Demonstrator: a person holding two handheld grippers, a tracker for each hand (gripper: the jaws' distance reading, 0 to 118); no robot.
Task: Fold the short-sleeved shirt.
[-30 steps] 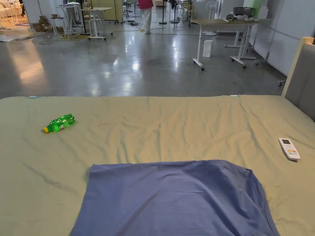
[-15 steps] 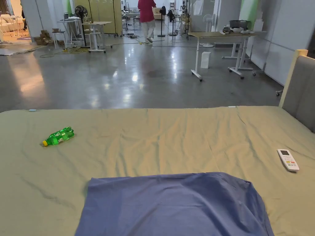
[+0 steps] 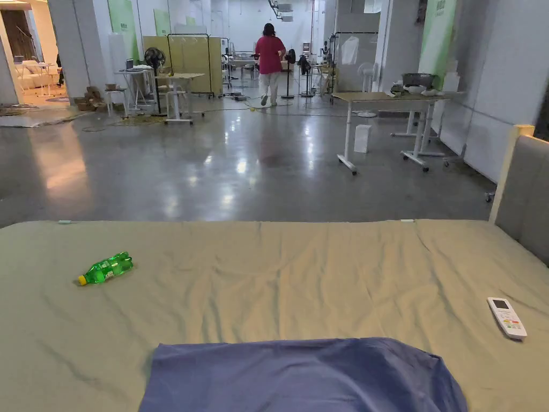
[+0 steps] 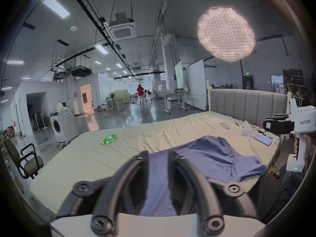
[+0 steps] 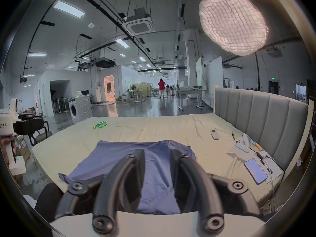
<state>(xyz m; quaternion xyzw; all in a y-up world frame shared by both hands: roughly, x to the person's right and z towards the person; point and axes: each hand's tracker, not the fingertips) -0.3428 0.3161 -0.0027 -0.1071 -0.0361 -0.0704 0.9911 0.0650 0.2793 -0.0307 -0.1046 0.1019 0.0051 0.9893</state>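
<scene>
A blue short-sleeved shirt (image 3: 300, 375) lies spread flat on the olive bed sheet (image 3: 300, 268), near the bed's front edge. In the left gripper view the shirt (image 4: 213, 153) stretches ahead and to the right, one sleeve reaching the bed's edge. My left gripper (image 4: 158, 157) hovers over its near part, jaws open and holding nothing. My right gripper (image 5: 157, 155) hangs above the shirt (image 5: 128, 153) as well, also open with nothing held. The right gripper (image 4: 290, 127) appears at the right edge in a hand.
A green bottle (image 3: 105, 269) lies at the bed's far left and a white remote (image 3: 507, 317) at the right. A phone (image 5: 255, 170) and a white controller (image 5: 242, 143) sit by the grey headboard (image 5: 265, 121). A chair (image 4: 25, 162) stands left of the bed. A person (image 3: 269, 59) walks far off.
The head camera has tilted up, so the shirt sits lower in the picture. The person in the background has walked farther away. Nothing on the bed has moved.
</scene>
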